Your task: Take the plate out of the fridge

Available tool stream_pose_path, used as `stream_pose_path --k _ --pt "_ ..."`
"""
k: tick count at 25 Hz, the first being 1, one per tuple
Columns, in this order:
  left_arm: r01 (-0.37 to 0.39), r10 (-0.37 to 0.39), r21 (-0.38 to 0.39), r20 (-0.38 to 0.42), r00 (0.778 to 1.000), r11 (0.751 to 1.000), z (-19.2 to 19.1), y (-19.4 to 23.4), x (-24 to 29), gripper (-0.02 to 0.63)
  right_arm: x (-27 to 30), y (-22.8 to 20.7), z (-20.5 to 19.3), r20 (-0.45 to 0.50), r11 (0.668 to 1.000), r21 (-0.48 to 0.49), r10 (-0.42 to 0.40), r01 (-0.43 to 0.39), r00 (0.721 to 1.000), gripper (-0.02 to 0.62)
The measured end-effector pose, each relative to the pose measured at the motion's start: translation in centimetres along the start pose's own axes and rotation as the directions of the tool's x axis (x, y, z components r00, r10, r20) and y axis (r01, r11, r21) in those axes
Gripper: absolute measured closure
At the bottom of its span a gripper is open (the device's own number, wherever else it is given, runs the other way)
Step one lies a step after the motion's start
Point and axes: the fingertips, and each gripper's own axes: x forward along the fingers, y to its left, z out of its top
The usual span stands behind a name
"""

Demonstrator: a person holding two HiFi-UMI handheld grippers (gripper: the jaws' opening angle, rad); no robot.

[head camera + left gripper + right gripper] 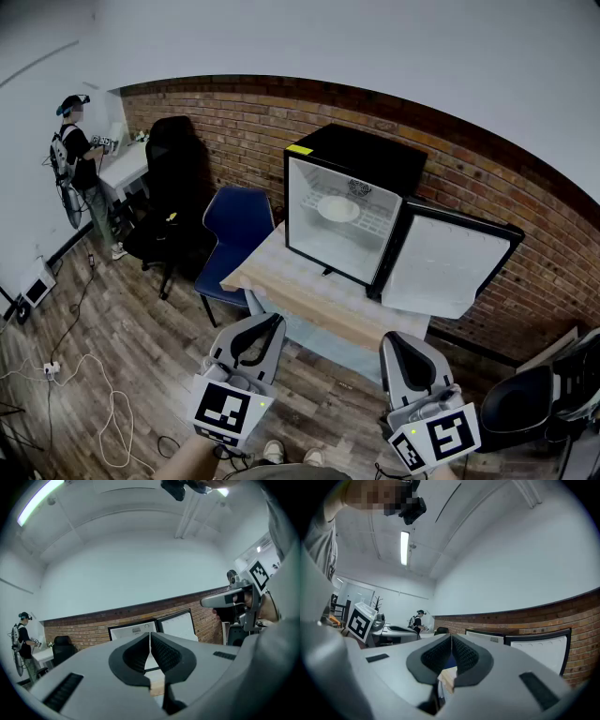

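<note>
White and shallow, the plate (338,208) lies on the wire shelf inside the fridge (361,150), whose door (450,267) hangs open at the fridge's right side. We hold the left claw (270,322) and the right claw (394,342) well short of the fridge, in front of its worktop (309,295), each closed tight on nothing. As we judge it, reaching in with closed jaws would shove the plate deeper into the fridge. A thin rim grip could let it tip, and our right claw could knock the door.
</note>
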Motion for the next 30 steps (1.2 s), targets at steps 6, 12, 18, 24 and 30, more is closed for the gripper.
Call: stream_pose_path --k 6,12,18,24,30 --pt "0.01 -0.01 0.026 -0.011 1.0 1.0 -0.4 -0.6 0.4 0.583 0.0 -0.5 -0.2 0.016 0.999 0.043 -0.006 0.005 1.0 0.565" --pt "0.0 0.001 0.027 -0.019 1.0 1.0 -0.9 -0.8 0.7 0.583 -0.1 -0.8 -0.4 0.018 0.999 0.038 -0.012 0.011 1.0 0.565" --pt "0.002 -0.002 -0.014 -0.027 1.0 1.0 -1.0 -1.5 0.9 0.583 -0.3 -1.4 -0.6 0.014 1.0 0.028 -0.012 0.012 1.0 0.565" --pt "-0.005 0.004 -0.014 -0.029 1.0 1.0 -1.0 -2.4 1.1 0.583 -0.6 -1.8 -1.0 0.007 1.0 0.02 0.004 -0.005 1.0 0.565" --pt "-0.021 0.02 -0.024 -0.035 0.999 1.0 -1.0 -3.3 1.5 0.583 -1.0 -2.8 -1.4 0.008 1.0 0.023 0.021 -0.021 1.0 0.565"
